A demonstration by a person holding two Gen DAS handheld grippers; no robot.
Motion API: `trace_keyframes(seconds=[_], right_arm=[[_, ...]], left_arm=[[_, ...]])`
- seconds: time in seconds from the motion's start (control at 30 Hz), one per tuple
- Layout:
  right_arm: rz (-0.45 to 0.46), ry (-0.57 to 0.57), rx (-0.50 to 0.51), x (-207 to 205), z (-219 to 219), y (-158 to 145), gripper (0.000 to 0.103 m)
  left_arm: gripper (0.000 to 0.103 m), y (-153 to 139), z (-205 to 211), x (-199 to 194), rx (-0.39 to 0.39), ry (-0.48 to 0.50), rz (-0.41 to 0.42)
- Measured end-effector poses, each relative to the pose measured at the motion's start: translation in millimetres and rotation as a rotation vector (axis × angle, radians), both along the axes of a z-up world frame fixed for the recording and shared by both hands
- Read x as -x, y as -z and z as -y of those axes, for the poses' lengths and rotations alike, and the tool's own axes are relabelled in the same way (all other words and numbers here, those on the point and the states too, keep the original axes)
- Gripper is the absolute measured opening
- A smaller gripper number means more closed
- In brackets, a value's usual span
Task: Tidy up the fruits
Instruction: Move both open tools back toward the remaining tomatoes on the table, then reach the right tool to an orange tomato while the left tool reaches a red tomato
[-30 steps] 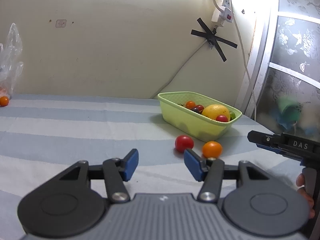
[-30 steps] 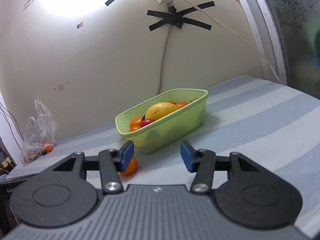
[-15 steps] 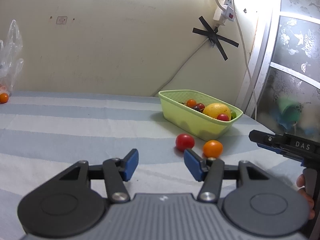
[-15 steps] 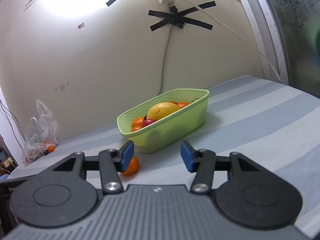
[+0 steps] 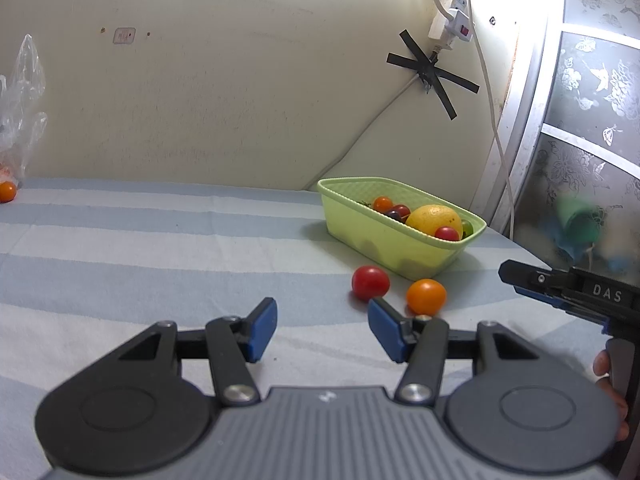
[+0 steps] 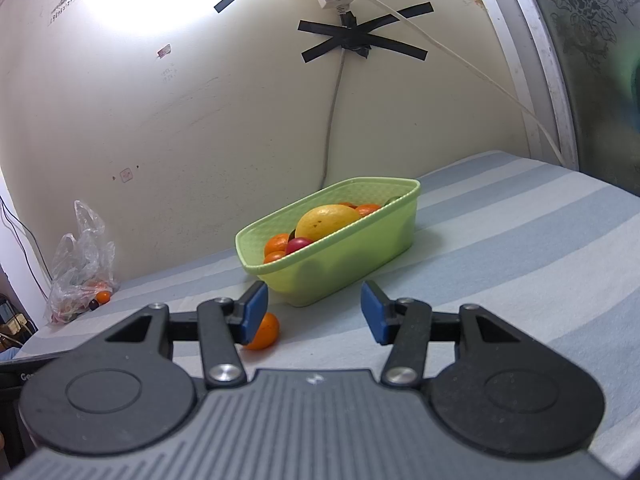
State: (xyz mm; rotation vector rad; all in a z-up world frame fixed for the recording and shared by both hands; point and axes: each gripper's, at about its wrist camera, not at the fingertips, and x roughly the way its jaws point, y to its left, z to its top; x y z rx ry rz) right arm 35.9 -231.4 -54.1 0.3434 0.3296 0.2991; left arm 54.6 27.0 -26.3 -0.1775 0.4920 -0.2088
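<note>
Nothing has moved: your left tongs (image 5: pixel 322 330) and right tongs (image 6: pixel 312 312) hang half-open, empty; centre the red tomato (image 5: pixel 370 282) before closing.

- Left wrist view: low over the striped bedsheet (image 5: pixel 160 248), facing the wall.
- Right wrist view: low, nearer the green basket (image 6: pixel 344 268).
- Shared: basket, orange fruit (image 5: pixel 426 296), taped wall.
</note>
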Motion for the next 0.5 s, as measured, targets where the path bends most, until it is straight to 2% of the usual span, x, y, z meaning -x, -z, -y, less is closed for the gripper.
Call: trace_keyframes(seconds=[0.17, 0.37, 0.43, 0.5], right_arm=[[0.001, -0.011, 0.004, -1, 0, -1, 0.054], [-0.005, -0.032, 0.023, -2, -3, -2, 0.054], [-0.020, -0.058, 0.052, -4, -8, -2, 0.054], [-0.037, -0.099, 0.083, -7, -13, -2, 0.054]], left_arm=[[0.052, 1, -1, 0, 0.011, -0.001, -0.012], [0.052, 1, -8, -14, 0.058, 0.021, -0.076], [0.052, -5, -8, -19, 0.053, 0.046, -0.060], [0.056, -14, -7, -26, 0.053, 0.077, -0.043]])
